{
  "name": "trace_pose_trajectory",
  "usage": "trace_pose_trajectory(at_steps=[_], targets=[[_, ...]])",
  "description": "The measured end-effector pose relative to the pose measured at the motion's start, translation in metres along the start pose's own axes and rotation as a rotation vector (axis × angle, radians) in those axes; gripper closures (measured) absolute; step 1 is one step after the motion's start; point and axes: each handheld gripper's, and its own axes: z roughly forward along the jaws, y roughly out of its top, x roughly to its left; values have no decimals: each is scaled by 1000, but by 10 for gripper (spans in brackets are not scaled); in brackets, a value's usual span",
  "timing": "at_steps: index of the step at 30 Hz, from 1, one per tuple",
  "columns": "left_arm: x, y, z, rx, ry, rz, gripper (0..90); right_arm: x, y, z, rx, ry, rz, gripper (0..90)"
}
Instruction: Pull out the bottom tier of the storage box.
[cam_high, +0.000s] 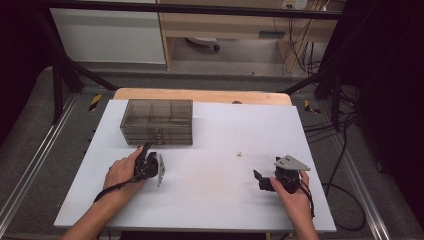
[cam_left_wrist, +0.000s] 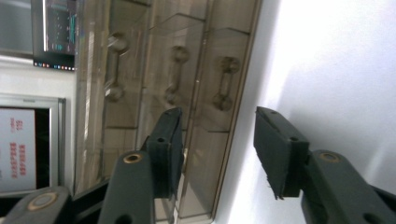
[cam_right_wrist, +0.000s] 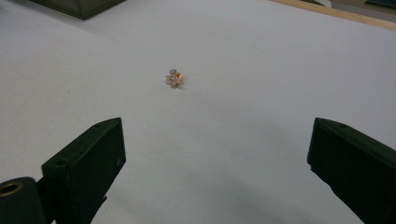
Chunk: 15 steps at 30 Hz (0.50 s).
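A smoky transparent drawer box (cam_high: 156, 121) stands at the back left of the white table (cam_high: 215, 200). My left gripper (cam_high: 145, 147) points at its front, just short of it. In the left gripper view the box (cam_left_wrist: 168, 70) appears turned sideways, with three bar handles; the jaws of the left gripper (cam_left_wrist: 217, 140) stand apart, with the nearest handle (cam_left_wrist: 223, 84) beyond them and nothing between the pads. A tiny gold jewelled trinket (cam_high: 240, 154) lies mid-table. My right gripper (cam_high: 257, 177) rests to its right and nearer me. It is open wide (cam_right_wrist: 215, 158), with the trinket (cam_right_wrist: 174, 78) a short way ahead.
The table's wooden back edge (cam_high: 200, 94) runs behind the box. Black frame bars and cables (cam_high: 340, 125) stand around the table, with grey floor on both sides. A monitor (cam_left_wrist: 56, 28) shows behind the box in the left gripper view.
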Motion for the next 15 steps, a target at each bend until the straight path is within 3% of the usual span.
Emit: trace_pose_trajectory(at_steps=[5, 15], targets=[[-3, 3, 6, 10, 7, 45, 572, -1, -1, -1, -1, -1, 4, 49], [-9, 7, 16, 25, 20, 95, 617, -2, -1, -1, 0, -1, 2, 49]])
